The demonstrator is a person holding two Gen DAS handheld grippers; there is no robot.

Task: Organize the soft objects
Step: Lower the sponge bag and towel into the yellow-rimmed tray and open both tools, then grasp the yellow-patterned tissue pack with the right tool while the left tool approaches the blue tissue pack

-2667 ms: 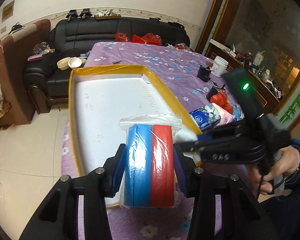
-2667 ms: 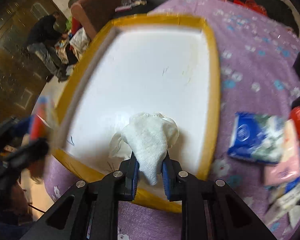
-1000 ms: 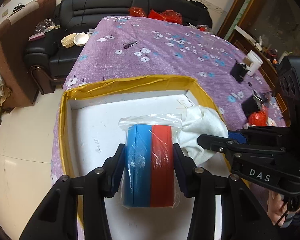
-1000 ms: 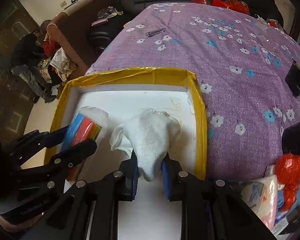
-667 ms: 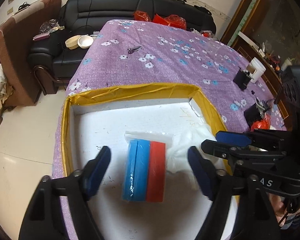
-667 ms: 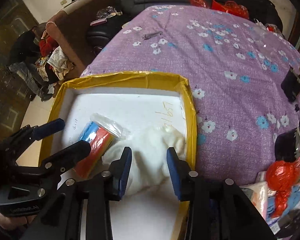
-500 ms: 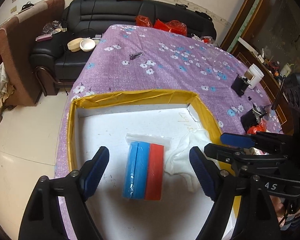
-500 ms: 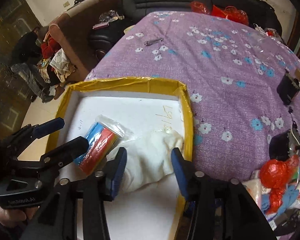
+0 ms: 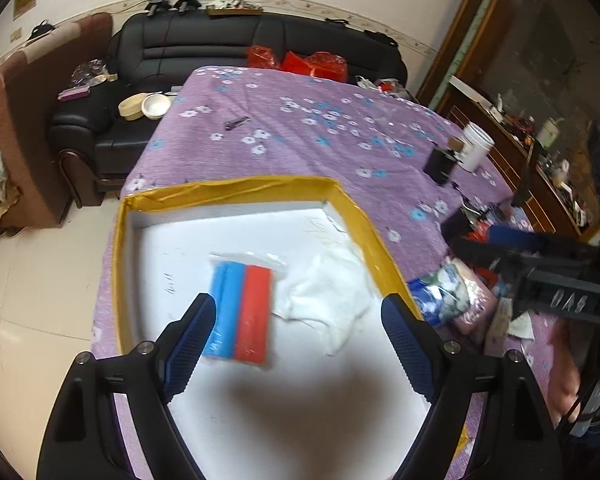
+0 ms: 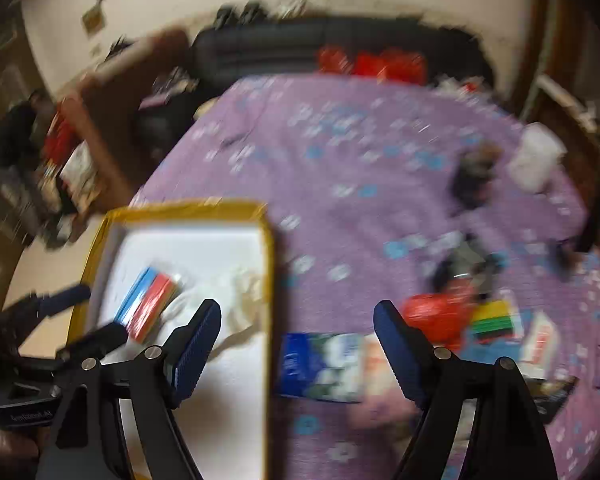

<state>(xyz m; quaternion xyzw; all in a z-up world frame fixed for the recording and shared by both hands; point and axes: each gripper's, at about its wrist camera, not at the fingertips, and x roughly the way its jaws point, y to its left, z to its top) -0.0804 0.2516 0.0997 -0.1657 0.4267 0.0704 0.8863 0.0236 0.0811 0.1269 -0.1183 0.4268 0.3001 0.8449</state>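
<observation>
Now both grippers, left and right, are spread empty; the tissue pack could be misjudged through motion blur.

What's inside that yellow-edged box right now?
Inside the box lie a bagged blue-and-red sponge pack and a white cloth beside it. Its near end is covered by the left gripper.
</observation>
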